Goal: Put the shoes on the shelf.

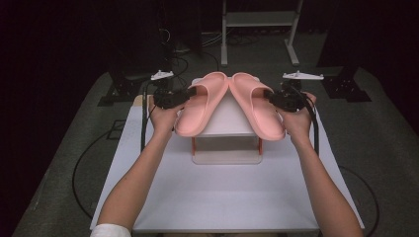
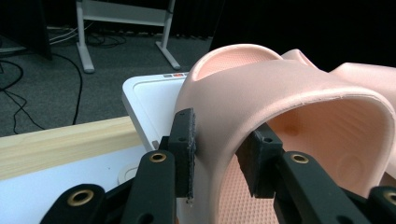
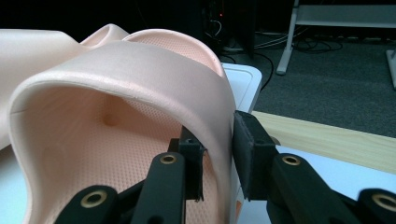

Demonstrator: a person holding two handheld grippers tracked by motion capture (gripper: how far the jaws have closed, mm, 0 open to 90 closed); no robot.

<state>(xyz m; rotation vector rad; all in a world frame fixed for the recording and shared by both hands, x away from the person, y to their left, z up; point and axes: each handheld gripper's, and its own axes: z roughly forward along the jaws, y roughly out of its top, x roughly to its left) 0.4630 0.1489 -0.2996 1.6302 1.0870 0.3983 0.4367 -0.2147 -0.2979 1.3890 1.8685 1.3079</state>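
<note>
Worked over a white bench [image 1: 222, 202], at a small white stand [image 1: 228, 123] set at its middle. Had both pink slippers lying on the stand's top, toes touching at the far end and heels fanned apart, jutting past the near corners. Kept the left slipper [image 1: 200, 106] by the outer side of its strap in the left gripper [image 2: 219, 149], closed on it, one black pad [image 2: 187, 140] outside the strap wall and the other inside. Kept the right slipper [image 1: 257, 106] the same way in the right gripper [image 3: 217, 156], closed on the strap's outer side, though only lightly by the look of it. Judged the placing as good as done, soles apparently resting on the stand. Left to do: let go of both straps and draw back.
</note>
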